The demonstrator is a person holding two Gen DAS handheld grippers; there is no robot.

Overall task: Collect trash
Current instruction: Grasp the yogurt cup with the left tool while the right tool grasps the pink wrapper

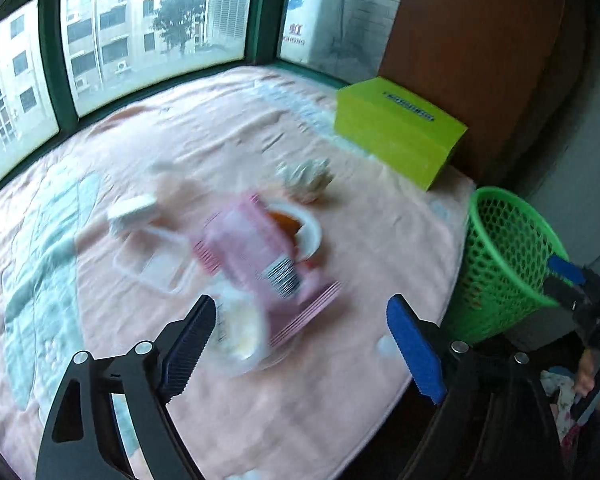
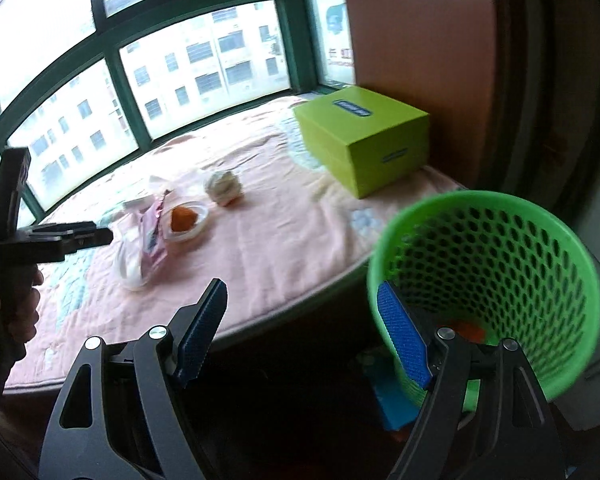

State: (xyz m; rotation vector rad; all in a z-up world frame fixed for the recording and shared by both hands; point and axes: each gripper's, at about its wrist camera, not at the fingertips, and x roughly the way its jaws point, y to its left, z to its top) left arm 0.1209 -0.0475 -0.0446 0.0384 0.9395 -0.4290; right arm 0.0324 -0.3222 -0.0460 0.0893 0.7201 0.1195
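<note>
A heap of trash lies on the pink blanket: a pink packet with a barcode, a white cup holding something orange, a clear plastic tray and a crumpled paper ball. My left gripper hovers open just above the heap, its pads touching nothing; the view is blurred. From the right wrist, the left gripper points at the packet. A green mesh basket stands off the blanket's edge. My right gripper is open beside its rim, holding nothing.
A lime-green box sits at the back right of the blanket, against a brown cupboard. Green-framed windows run along the far side. Something orange lies in the basket's bottom. The floor below is dark.
</note>
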